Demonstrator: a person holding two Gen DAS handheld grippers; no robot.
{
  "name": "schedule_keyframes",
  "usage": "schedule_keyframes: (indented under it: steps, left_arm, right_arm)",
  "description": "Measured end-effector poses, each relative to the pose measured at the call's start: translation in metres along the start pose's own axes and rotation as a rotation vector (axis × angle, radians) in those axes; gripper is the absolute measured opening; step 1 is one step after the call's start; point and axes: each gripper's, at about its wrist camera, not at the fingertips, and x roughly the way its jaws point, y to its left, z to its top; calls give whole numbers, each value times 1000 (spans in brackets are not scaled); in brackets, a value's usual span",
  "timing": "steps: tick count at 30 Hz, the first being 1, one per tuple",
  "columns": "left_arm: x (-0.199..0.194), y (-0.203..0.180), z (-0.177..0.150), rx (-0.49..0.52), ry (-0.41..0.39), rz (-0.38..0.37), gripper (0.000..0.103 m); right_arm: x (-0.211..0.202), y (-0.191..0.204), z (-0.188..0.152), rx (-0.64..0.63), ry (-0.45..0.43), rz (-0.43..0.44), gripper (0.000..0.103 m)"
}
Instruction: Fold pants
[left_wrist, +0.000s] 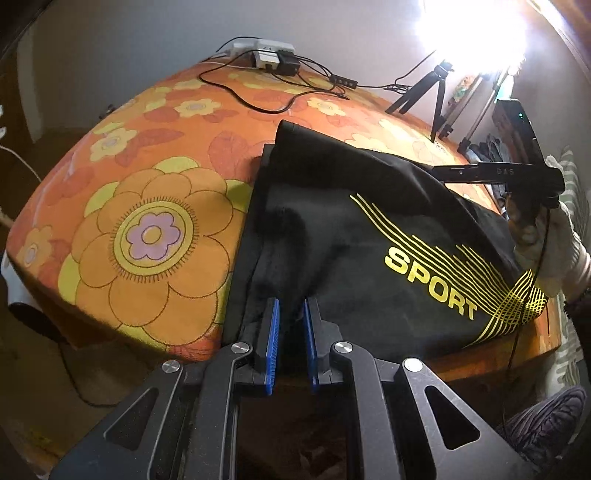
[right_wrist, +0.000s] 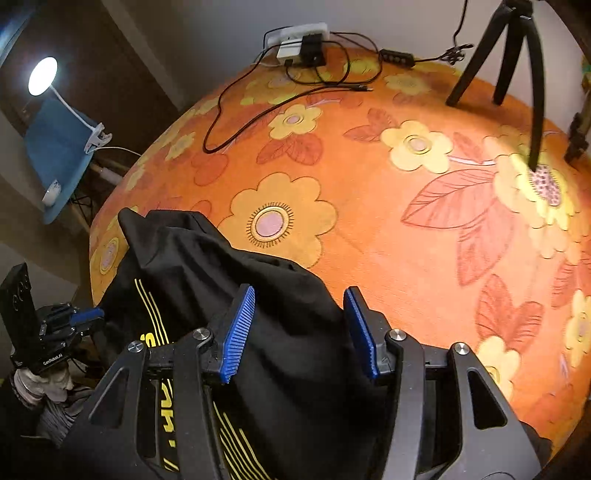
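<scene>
Black pants (left_wrist: 332, 240) with a yellow "SPORT" print lie bunched on the near part of the orange flowered tablecloth (left_wrist: 147, 177), one fold thrown over the rest. At the pants' near edge, my left gripper (left_wrist: 291, 306) has its blue pads close together on a pinch of black cloth. My right gripper (right_wrist: 299, 291) stands open over the pants (right_wrist: 192, 258); cloth lies loose between its wide-apart pads. The left wrist view shows the right gripper (left_wrist: 439, 172) side-on at the fold's right edge, held by a gloved hand (left_wrist: 554, 240). The left gripper (right_wrist: 86, 316) shows at the lower left of the right wrist view.
A power strip (left_wrist: 264, 50) with plugs and looping black cables (right_wrist: 221, 122) sits at the table's far edge. A black tripod (right_wrist: 517, 74) stands at the far right beside a bright lamp (left_wrist: 476, 29). A clip lamp (right_wrist: 42, 75) and a blue surface (right_wrist: 55, 155) are beyond the table's left edge.
</scene>
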Motion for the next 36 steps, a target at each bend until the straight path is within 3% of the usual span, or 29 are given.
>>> schedule_keyframes:
  steps: [2,3,5,9,12,14,16,18,20,23,26,32,36]
  left_arm:
    - [1,-1,1,9,0,4,12]
    - [1,-2,1,16,0,8,12]
    - [1,-5,0,30,0,16,12]
    - [2,-5,-1,39,-4,23,12]
    - [2,-6,-1,40,-6,31,12]
    - [2,-8,-2,45,-5,37,12]
    - [1,-8,-2,49,-6,45,12]
    - [-3,-5,-3,34,-13,43,12]
    - [-7,-3,-4,19,-22,36,12]
    - [-17,0,-7,1,-42,20,12]
    - [-26,5,-11,-28,-59,0,31]
    - [-28,3,-19,-20,-52,2,33]
    - [-23,9,-18,-30,-40,8,33]
  right_arm:
    - [3,4,0,-12,-1,0,47]
    - [4,4,0,-11,0,2,32]
    - [5,8,-2,-19,-2,8,18]
    - [-7,26,-5,-89,-60,-57,9]
    - [-20,21,3,-62,-147,-140,9]
    - [-14,17,10,-57,-113,-173,10]
    - [-5,22,15,-91,-49,-210,16]
    - [-10,32,19,-124,-69,-263,35]
    - [-21,43,25,-156,-114,-223,36]
    - [-30,69,39,-216,-128,-97,36]
    - [-17,104,54,-295,-86,5,36]
    - [46,142,70,-335,42,71,36]
    - [68,150,71,-319,70,92,36]
